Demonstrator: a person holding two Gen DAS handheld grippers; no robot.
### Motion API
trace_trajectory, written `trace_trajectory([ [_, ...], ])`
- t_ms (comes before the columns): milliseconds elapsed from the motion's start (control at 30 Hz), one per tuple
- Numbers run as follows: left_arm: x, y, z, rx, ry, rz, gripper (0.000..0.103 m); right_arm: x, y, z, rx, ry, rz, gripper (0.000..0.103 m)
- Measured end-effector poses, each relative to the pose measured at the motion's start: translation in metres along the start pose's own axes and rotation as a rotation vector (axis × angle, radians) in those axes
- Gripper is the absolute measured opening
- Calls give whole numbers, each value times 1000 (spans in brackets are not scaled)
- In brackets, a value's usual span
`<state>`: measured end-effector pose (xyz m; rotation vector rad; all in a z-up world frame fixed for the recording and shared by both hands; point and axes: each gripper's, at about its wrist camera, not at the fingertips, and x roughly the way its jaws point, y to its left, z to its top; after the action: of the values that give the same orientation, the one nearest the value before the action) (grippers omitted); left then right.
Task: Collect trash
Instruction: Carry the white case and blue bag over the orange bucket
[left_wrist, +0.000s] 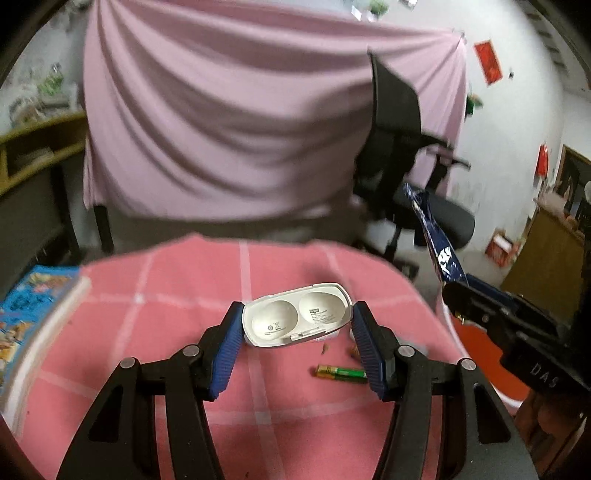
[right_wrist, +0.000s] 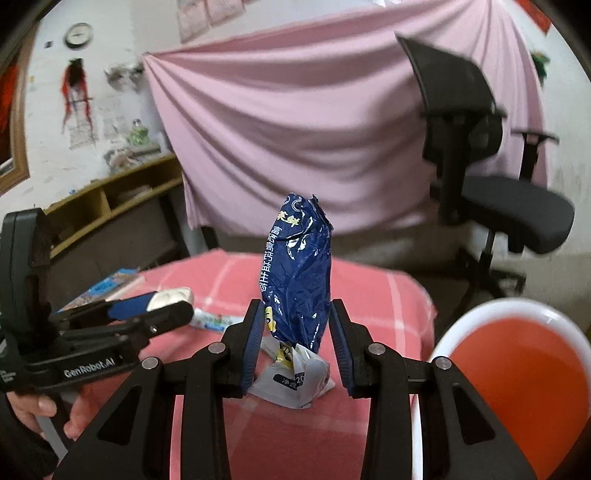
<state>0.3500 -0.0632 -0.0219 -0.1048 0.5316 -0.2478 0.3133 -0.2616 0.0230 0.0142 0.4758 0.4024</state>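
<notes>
The right gripper (right_wrist: 297, 339) is clenched on a crumpled dark-blue foil snack bag (right_wrist: 299, 273), its jaws pinching the bag near its lower end so that the body stands upright above them and the white, torn bottom hangs below. The bag is off the bench (right_wrist: 388, 295), which wears a pink checked cloth, and sits over its right part, near the white-rimmed orange bin (right_wrist: 517, 369) just past the bench's right edge. Such a bag is very light, thin and soft; it folds rather than resists, and the glossy film is likely slippery, so a pinch across the bunched, creased part is the safer hold.

The left gripper (left_wrist: 297, 332) has its jaws around an open white plastic clamshell case (left_wrist: 295, 319) with two round hollows, one pad at each short end. The blue pads look to be touching the shell, but I cannot tell whether they press firmly. The case looks stiff, smooth and light; its hinged lid may flap, so holding the ends is sensible. It sits over the middle of the bench.

A green and gold small battery (left_wrist: 341, 373) lies on the cloth nearer the front edge, hard and round, liable to roll.
</notes>
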Motion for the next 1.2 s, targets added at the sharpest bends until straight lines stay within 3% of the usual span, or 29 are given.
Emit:
trace_trajectory([
  [300,-44,-33,6,46,-244,-10,53,-45,-4,3,-45,-234,-67,34],
  [500,-54,-67,14,103,-312,-38,53,-74,-36,6,31,-322,-120,34],
  [900,-31,-154,27,173,-264,-176,53,-108,-103,-12,122,-310,-246,34],
  [1200,1,-209,19,254,-155,-220,53,-119,-152,-34,202,-231,-294,34],
])
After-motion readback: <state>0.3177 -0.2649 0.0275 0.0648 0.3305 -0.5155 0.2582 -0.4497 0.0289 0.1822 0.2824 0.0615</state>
